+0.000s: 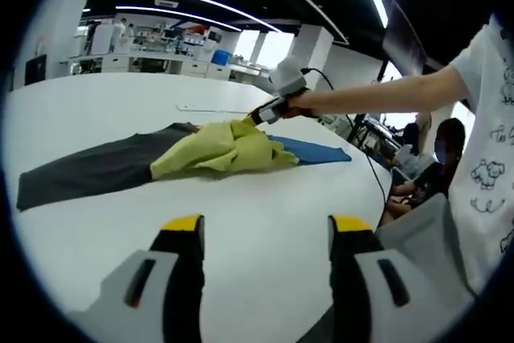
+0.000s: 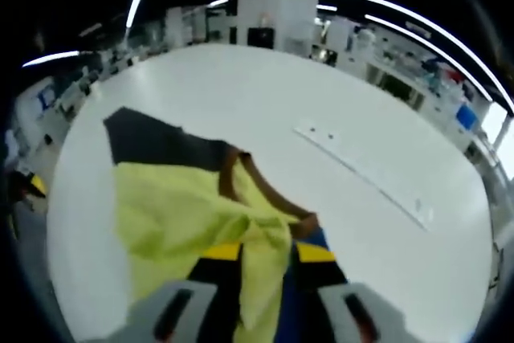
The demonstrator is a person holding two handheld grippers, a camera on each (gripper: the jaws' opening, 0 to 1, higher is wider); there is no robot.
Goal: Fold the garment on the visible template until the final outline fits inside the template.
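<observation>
In the left gripper view the left tool (image 1: pixel 265 234) rises from the bottom centre of the frame, its yellow-tipped jaws spread wide with nothing between them, only bare white surface (image 1: pixel 265 190). Beyond it, at mid-frame, lies the garment (image 1: pixel 221 150), a bunched yellow-green cloth. To its left a dark grey template (image 1: pixel 88 170) stretches toward the left edge; to its right a blue sheet (image 1: pixel 317 150) lies flat on the surface. The right tool (image 1: pixel 255 118) comes in from the right, held by a person's arm (image 1: pixel 377 94) in a white printed shirt, and its tip meets the top edge of the garment, which rises toward it there.

In the right gripper view the right tool (image 2: pixel 269 252) stands at the bottom centre, its jaws pinched on a fold of the garment (image 2: pixel 177 222), which hangs between them and spreads to the lower left. The dark template (image 2: pixel 152 142) shows above it at the left, and a bit of blue (image 2: pixel 291 311) shows between the jaws. A pale strip (image 2: pixel 361 170) lies on the surface (image 2: pixel 241 86) to the right.
</observation>
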